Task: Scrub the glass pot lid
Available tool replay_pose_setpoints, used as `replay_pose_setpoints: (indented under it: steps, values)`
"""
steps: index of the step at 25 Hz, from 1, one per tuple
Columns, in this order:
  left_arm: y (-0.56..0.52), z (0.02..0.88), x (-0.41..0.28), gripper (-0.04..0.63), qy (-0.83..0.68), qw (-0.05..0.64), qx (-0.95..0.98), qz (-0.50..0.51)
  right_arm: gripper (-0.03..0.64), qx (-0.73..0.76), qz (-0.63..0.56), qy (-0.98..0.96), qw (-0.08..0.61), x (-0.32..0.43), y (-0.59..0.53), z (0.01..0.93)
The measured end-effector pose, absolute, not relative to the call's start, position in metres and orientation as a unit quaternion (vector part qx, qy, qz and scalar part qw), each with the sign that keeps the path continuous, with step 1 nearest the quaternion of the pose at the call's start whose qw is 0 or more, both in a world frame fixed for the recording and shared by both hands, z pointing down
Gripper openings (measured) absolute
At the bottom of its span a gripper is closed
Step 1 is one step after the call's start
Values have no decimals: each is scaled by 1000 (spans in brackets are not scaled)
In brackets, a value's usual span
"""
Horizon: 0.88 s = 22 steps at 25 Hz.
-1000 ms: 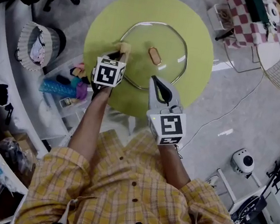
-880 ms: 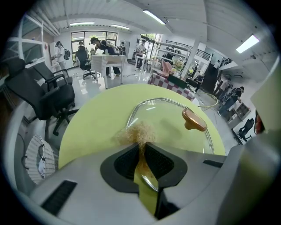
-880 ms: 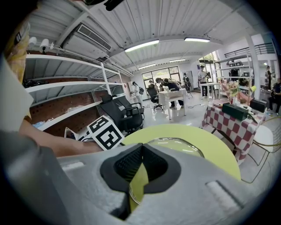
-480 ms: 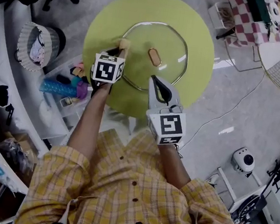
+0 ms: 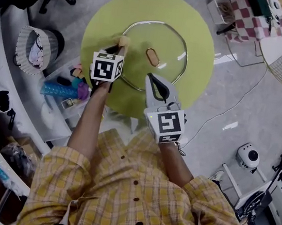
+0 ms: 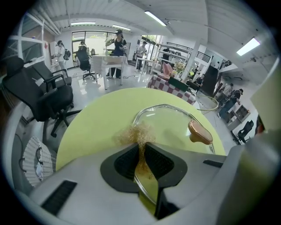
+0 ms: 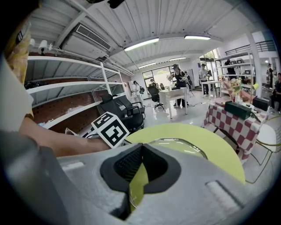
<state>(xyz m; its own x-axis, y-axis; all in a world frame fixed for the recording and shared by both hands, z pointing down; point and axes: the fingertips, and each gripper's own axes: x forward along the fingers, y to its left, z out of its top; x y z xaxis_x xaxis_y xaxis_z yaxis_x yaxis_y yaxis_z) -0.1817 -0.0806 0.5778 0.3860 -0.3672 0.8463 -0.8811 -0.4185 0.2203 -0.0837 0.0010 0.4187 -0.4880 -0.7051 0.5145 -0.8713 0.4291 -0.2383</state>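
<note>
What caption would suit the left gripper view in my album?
Left gripper pinching a golden scrubber at the glass lid's rim on a round green table.

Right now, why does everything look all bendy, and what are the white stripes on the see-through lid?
Head view: the wide lens bows the room, and the white stripes on the glass lid are probably glare from lights. Left gripper view: dark rounded corners, and the scrubber in the fingers looks soft up close. Right gripper view: ceiling lights wash out white, and shelves curve.
</note>
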Motion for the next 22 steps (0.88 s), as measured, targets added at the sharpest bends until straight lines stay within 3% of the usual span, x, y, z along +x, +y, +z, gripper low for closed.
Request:
replay_pose_setpoints:
  steps: [22]
  values:
    - [-80, 565, -122, 49, -336, 337, 803, 358, -3, 479, 246, -826, 166, -82, -4, 418]
